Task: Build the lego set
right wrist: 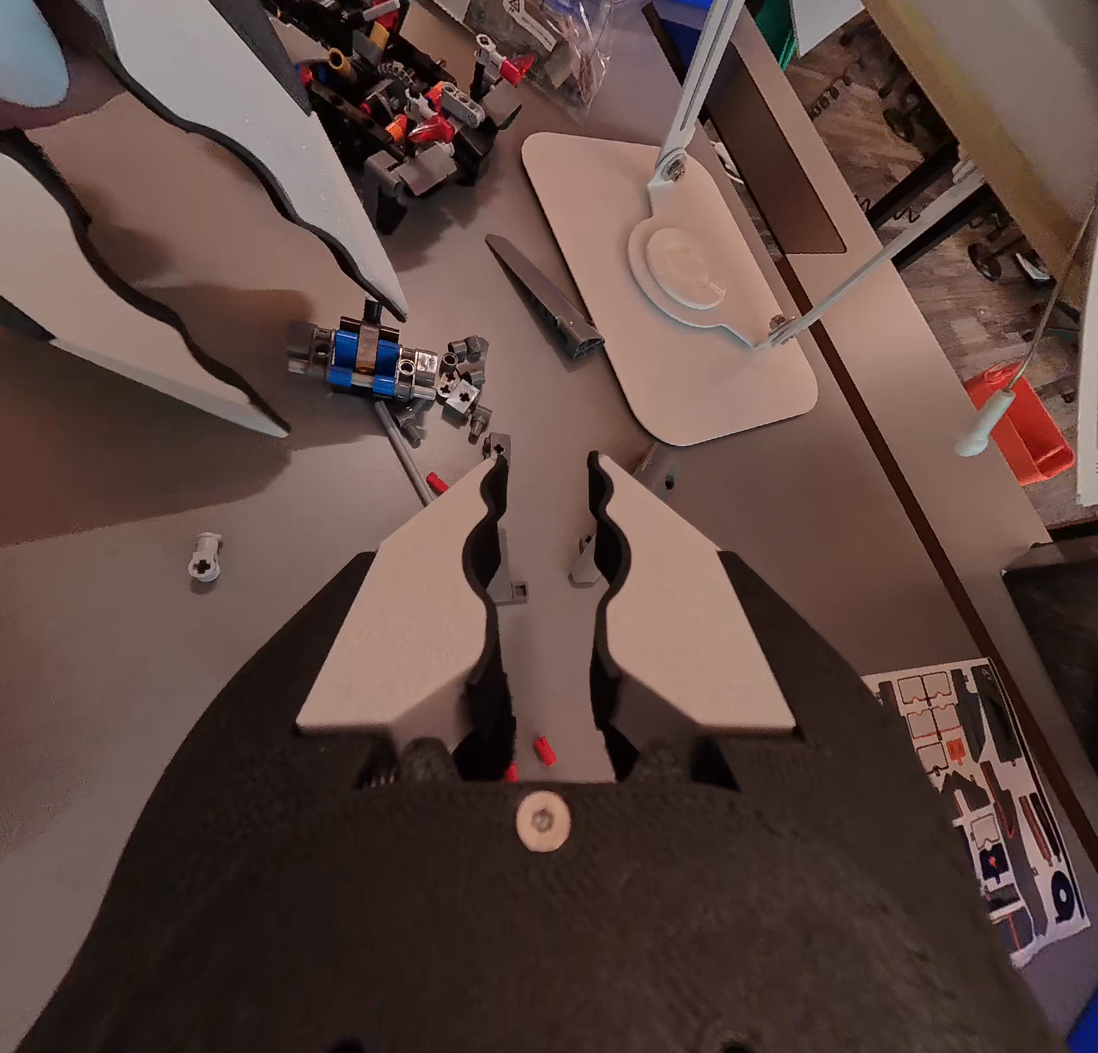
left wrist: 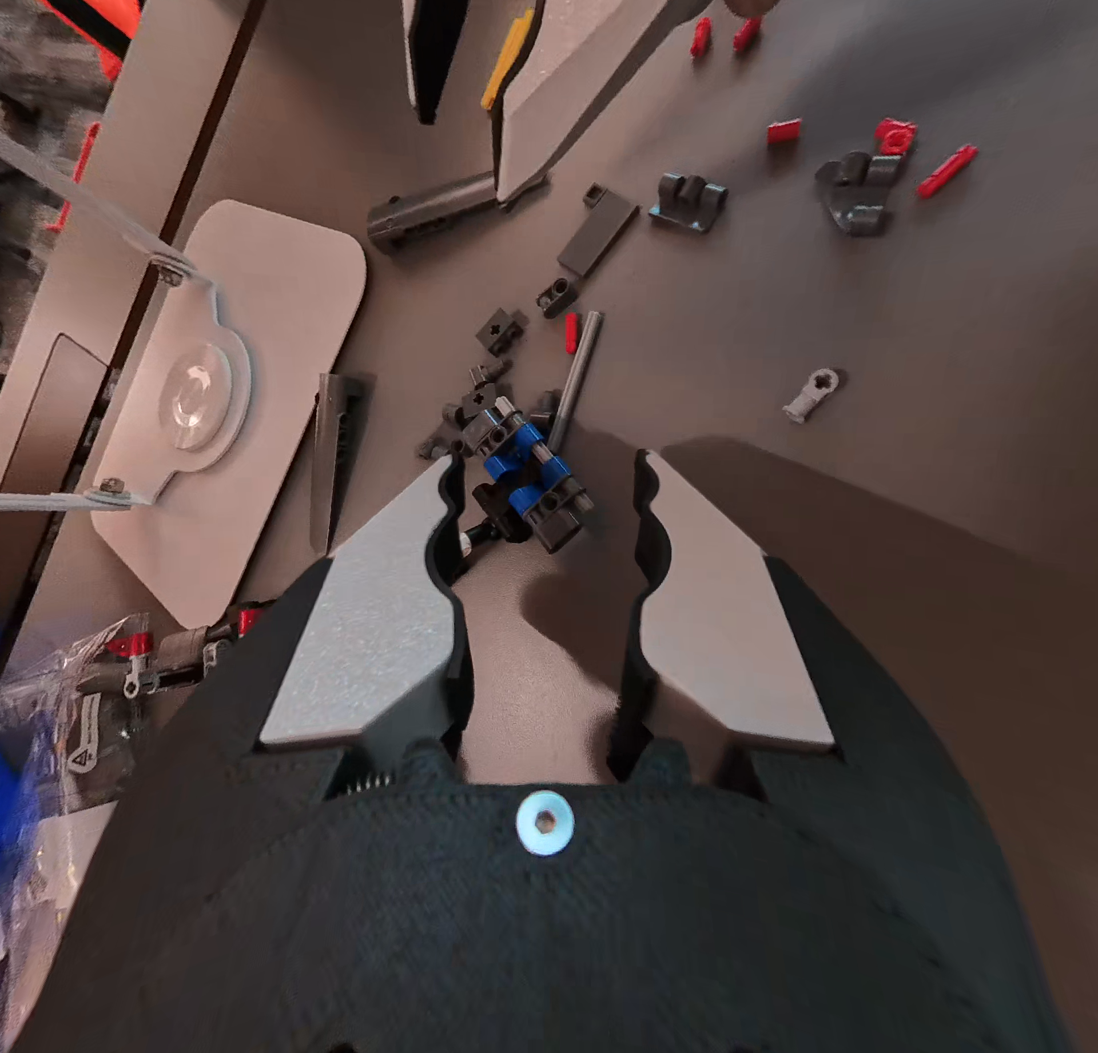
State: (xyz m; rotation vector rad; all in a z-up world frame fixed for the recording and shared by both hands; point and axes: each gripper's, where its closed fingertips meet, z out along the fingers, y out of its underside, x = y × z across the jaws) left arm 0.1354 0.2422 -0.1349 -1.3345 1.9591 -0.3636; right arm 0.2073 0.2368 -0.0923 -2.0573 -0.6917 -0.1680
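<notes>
Left wrist view: left gripper (left wrist: 546, 460) spread wide, jaws apart and grasping nothing, hovering low over grey table (left wrist: 891, 323). Blue-and-black lego assembly (left wrist: 526, 478) lying on the table just beyond the fingertips, nearer the left finger, not clamped. Long grey axle (left wrist: 575, 380) slanting away from the assembly's far side, short red pin (left wrist: 571, 332) just left of its far end. Small dark connectors (left wrist: 502, 331) clustered farther off. Dark grey flat plate (left wrist: 597, 233) beyond them, dark grey cylinder piece (left wrist: 428, 211) to its left. Two dark curved pieces (left wrist: 689, 202) and (left wrist: 855, 196) far right, red bits (left wrist: 783, 131) scattered around them. Light grey connector (left wrist: 811, 394) alone on the right. Long dark wedge panel (left wrist: 338, 454) on the left, beside white lamp base (left wrist: 285, 323). Bag of parts (left wrist: 77, 698) near left. Right gripper (left wrist: 511, 74) visible at the far edge.

Right wrist view: right gripper (right wrist: 546, 460) released too, jaws parted with nothing between them, a grey plate on the table partly hidden under the fingers. Lego assembly (right wrist: 365, 362) to the far left, touching the tip of one left gripper finger (right wrist: 249, 151). Partly built model (right wrist: 392, 92) farther back. Lamp base (right wrist: 683, 395) on the right, sticker sheet (right wrist: 974, 799) near right, light grey connector (right wrist: 205, 556) on the left.
</notes>
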